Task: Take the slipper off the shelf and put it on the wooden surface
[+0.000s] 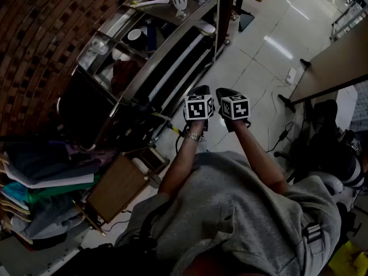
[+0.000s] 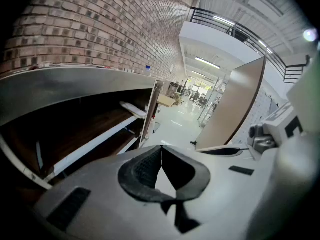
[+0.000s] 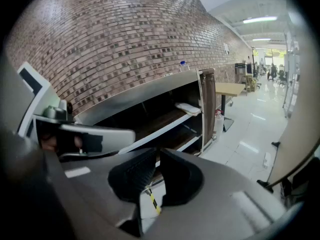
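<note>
One pale slipper (image 3: 188,108) lies flat on an inner board of the shelf unit (image 3: 150,91), close to the unit's far end post, and neither gripper touches it. Both grippers hang in the air in front of the shelf unit's long side, side by side and apart from it. The left gripper (image 2: 161,148) has its jaws clenched together with nothing between them, and the right gripper (image 3: 155,153) is likewise pressed closed and empty. On the shelf unit's metal top stand a white cup (image 1: 179,0) and a small bottle (image 3: 183,66). Off the unit's near end sits a wooden panel (image 1: 118,186), with a stack of folded clothes (image 1: 40,191) just beyond that.
</note>
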The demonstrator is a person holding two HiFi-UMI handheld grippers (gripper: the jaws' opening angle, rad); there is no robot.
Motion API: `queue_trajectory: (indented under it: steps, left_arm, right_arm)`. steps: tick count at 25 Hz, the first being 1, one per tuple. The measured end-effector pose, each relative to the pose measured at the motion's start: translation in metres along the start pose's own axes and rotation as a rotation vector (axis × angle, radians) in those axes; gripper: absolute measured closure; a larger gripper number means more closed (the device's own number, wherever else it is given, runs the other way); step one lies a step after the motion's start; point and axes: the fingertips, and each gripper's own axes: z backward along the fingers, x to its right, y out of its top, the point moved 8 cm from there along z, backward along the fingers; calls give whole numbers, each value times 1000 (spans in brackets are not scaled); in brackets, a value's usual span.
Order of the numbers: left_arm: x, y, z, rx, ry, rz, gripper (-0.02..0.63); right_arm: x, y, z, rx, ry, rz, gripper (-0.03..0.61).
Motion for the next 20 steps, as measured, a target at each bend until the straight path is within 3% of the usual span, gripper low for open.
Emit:
queue_trajectory:
  steps: [5,9,14,18,20]
  left_arm:
    - [-37,50,-44,-38,-19,-27,609]
    - [-41,57,-80,-96,-31,-2,609]
    - [-47,83,-120,-108,-6,4,609]
    - [-55,102,-132,-98,37,-2,609]
    - [-64,107,-135,-100,64,16,609]
  right_arm:
    - [8,61,-55,20,31,-47,492]
    - [30,71,-82,-23,43,-73,474]
    - [80,92,-134,-99,104,-122,418]
    - [116,122,-178,-119,58,-98,416]
    - [142,135,-215,-116,44,-147,412]
